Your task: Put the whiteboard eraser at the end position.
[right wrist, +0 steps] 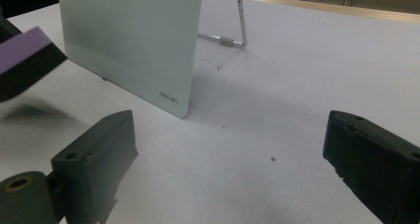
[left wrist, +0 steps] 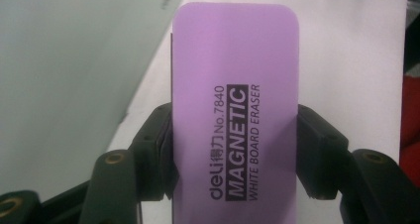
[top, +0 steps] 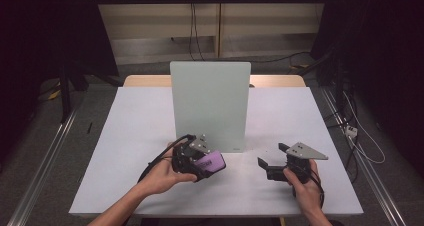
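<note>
White table (top: 125,136), one whiteboard (top: 210,103), one purple eraser (top: 212,162), two grippers

Board (top: 210,103) standing upright at desk (top: 130,131) centre, propped by wire stand (right wrist: 233,38) sitting behind it. Left tongs (top: 200,162) hovering just before board's near left corner, eraser (top: 210,162) sitting between jaws, sticking out toward board. Right tongs (top: 270,161) resting on desk to the right of board's near edge, well apart from left tongs, jaws pointing left toward eraser. Both hands coming in from desk's near edge.
</note>
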Available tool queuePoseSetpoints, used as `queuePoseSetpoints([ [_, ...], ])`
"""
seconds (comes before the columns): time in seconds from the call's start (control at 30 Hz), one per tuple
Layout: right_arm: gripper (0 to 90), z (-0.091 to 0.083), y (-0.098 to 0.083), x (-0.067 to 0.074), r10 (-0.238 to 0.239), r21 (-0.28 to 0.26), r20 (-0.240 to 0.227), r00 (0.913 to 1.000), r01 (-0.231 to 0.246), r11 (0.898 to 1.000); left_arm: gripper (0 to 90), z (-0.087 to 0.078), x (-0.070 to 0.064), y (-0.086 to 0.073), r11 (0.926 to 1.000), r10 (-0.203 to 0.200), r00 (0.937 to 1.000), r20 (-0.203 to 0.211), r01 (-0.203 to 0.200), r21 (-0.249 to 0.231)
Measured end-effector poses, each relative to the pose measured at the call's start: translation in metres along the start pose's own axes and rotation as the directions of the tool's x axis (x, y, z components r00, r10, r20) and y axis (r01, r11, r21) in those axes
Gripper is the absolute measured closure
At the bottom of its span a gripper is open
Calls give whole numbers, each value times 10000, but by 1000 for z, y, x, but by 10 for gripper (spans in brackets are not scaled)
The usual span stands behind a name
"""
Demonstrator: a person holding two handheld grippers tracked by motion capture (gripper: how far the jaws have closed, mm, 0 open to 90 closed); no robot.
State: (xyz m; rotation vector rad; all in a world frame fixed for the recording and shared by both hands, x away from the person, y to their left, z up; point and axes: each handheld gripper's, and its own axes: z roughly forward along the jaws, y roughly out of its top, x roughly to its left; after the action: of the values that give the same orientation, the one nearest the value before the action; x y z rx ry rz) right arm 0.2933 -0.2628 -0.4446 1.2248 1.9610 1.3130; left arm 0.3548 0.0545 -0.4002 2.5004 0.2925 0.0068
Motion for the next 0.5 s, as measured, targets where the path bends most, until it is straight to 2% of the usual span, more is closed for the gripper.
queuePoseSetpoints([
  [0.2, 62, 1, 0, 0, -47, 7, -9, 10000, 47, 10000, 411, 16, -7, 2, 9990, 169, 9996, 221, -178, 406],
  [0.5, 62, 1, 0, 0, -41, 18, -10, 10000, 41, 10000, 410, 30, -8, 1, 9986, 152, 9995, 275, -166, 509],
])
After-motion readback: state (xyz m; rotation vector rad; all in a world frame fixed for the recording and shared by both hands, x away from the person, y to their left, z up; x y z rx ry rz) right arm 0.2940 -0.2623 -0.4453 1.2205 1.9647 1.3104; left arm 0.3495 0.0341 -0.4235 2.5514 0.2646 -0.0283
